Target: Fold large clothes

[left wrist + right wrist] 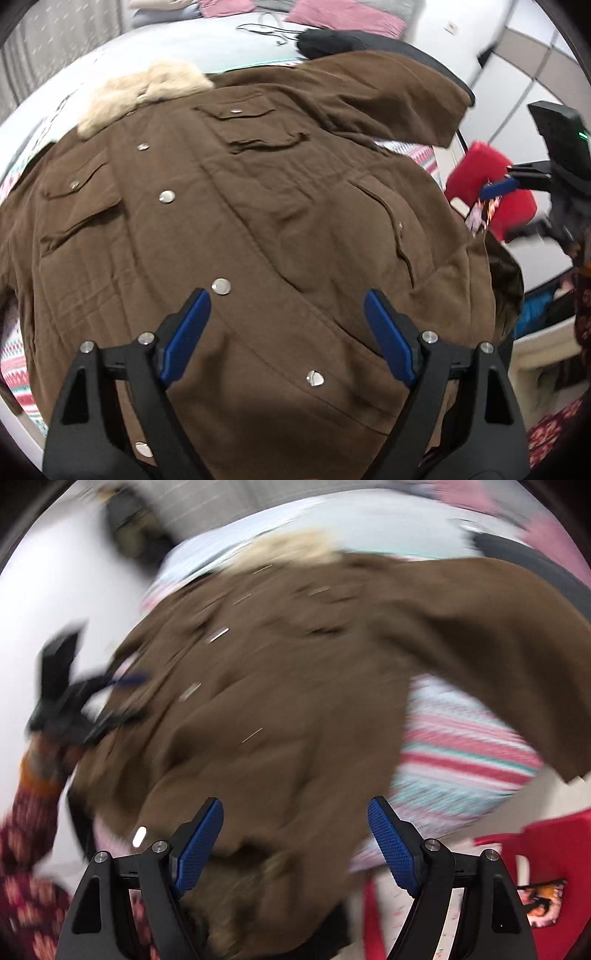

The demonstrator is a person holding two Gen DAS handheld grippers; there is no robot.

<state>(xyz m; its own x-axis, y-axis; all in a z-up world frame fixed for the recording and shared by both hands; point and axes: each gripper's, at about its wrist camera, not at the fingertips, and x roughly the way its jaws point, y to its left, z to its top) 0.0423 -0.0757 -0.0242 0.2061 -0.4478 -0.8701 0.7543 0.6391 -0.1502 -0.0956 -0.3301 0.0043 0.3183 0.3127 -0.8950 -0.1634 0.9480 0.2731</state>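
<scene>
A home bedroom is indicated by a bed (229,40) covered with pink pillows (343,14) and a striped blanket (461,746)

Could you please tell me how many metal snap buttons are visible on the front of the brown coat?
9 on the brown coat: six run down the front placket from the fur collar to the hem, one sits on each chest pocket flap, and a small one lies by the slanted side pocket. Folds may hide others.

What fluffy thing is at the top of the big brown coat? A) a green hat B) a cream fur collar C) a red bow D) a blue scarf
B: the brown coat, spread front-up on the bed, has a cream fur collar at its neck end; no scarf, bow or hat is on it.
</scene>
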